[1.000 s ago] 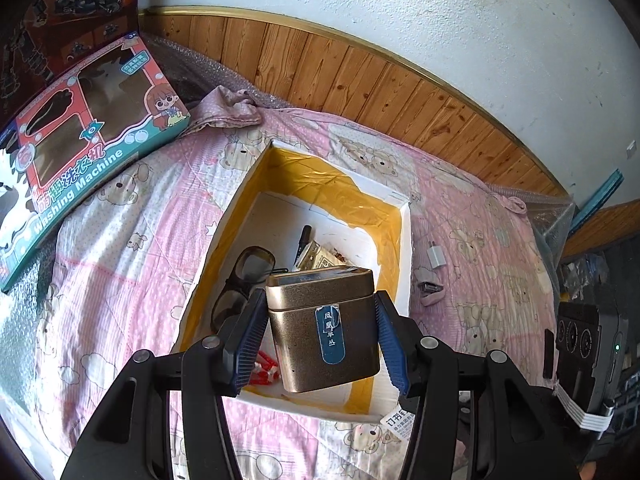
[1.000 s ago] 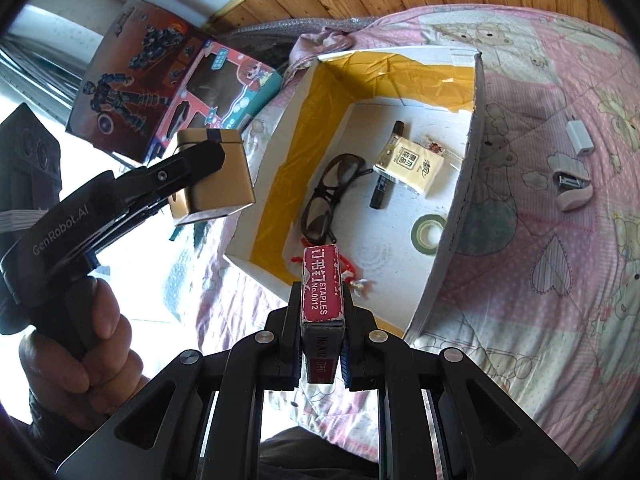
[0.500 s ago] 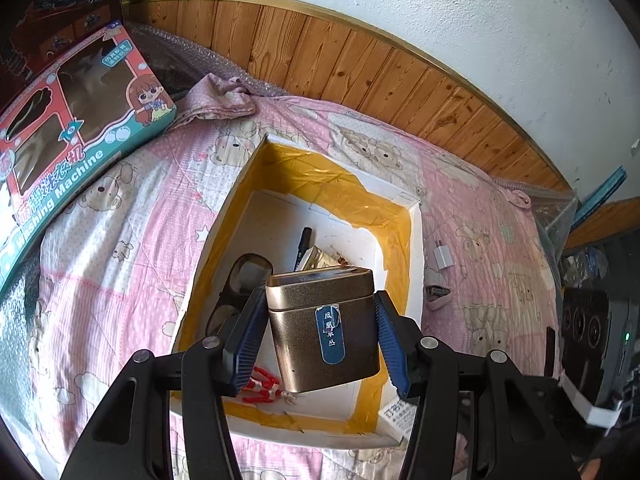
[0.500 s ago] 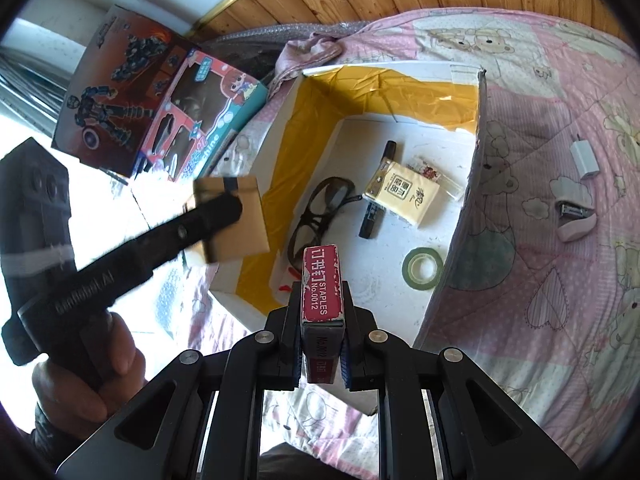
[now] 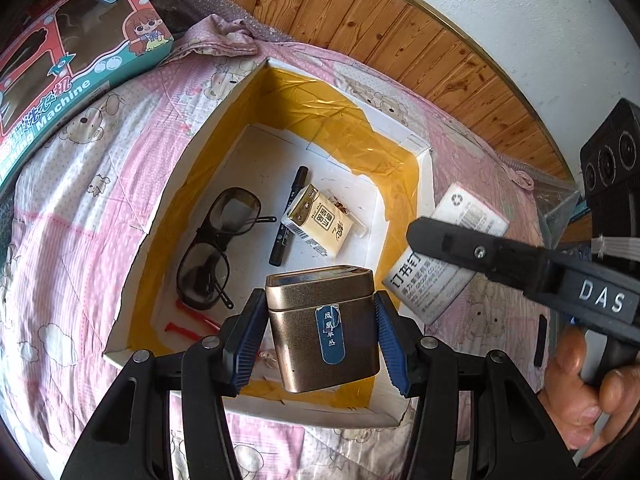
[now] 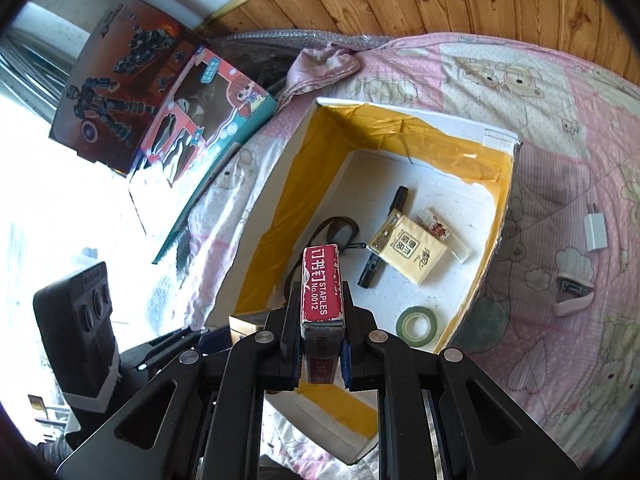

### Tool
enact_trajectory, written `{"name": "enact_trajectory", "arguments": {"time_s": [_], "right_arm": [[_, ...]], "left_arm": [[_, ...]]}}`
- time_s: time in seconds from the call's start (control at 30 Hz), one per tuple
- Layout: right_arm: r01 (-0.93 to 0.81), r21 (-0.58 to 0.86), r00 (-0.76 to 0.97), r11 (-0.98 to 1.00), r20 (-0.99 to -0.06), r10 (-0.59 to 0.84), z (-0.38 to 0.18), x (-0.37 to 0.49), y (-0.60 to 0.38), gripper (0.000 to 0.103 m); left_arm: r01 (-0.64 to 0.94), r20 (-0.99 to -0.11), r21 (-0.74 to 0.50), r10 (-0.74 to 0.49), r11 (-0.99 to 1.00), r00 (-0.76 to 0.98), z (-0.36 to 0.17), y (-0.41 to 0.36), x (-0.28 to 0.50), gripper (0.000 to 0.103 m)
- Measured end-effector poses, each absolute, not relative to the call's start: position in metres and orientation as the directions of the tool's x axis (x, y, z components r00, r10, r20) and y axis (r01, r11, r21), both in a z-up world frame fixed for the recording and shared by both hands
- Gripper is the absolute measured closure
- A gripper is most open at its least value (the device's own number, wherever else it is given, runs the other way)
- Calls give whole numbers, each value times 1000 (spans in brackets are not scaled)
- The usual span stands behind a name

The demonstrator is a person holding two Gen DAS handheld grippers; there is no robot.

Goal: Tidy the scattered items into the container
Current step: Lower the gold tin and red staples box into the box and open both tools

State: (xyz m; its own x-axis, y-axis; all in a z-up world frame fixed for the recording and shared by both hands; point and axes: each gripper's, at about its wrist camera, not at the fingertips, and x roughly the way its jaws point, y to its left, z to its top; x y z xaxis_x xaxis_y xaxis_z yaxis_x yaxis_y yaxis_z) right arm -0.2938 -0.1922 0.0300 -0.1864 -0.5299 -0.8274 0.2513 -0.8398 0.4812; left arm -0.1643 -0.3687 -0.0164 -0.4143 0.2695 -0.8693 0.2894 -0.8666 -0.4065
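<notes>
Glasses [image 5: 216, 252], pen [image 5: 288, 220], packet [image 5: 320, 224] and tape [image 6: 416, 326] lie in the box [image 5: 420, 152]. Left tool [image 5: 320, 332] clamps a tin [image 5: 324, 324], right tool [image 6: 322, 356] clamps a staple box [image 6: 322, 284]; charger [image 6: 596, 232] and stapler [image 6: 572, 292] remain on the bed [image 6: 560, 92].

Box [image 5: 208, 152] is open on top, so dropping in is easy. Right below the left tongs' tin [image 5: 324, 324] the floor's mostly bare, just red bits [image 5: 192, 320] to its left. Glasses [image 5: 216, 248], marker [image 5: 288, 220] and packet [image 5: 320, 222] crowd farther ahead; tape roll [image 6: 416, 322] sits right of the right tongs.
</notes>
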Motion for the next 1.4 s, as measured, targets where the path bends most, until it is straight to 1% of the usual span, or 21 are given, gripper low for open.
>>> {"name": "enact_trajectory", "arguments": {"time_s": [0.33, 0.77, 1.13, 1.4], "right_arm": [[316, 460, -142, -829, -842, -521, 32, -334, -210, 88], [434, 383, -103, -815, -878, -467, 24, -373, -248, 88], [509, 325, -69, -797, -907, -415, 6, -398, -271, 88], [519, 318, -38, -793, -919, -393, -10, -416, -281, 87]], "left_arm": [[318, -874, -420, 284, -850, -394, -29, -367, -165, 49], [341, -876, -436, 306, -833, -373, -40, -364, -163, 49], [340, -880, -439, 320, -832, -352, -50, -359, -171, 49], [360, -887, -432, 319, -827, -333, -59, -362, -180, 49]]}}
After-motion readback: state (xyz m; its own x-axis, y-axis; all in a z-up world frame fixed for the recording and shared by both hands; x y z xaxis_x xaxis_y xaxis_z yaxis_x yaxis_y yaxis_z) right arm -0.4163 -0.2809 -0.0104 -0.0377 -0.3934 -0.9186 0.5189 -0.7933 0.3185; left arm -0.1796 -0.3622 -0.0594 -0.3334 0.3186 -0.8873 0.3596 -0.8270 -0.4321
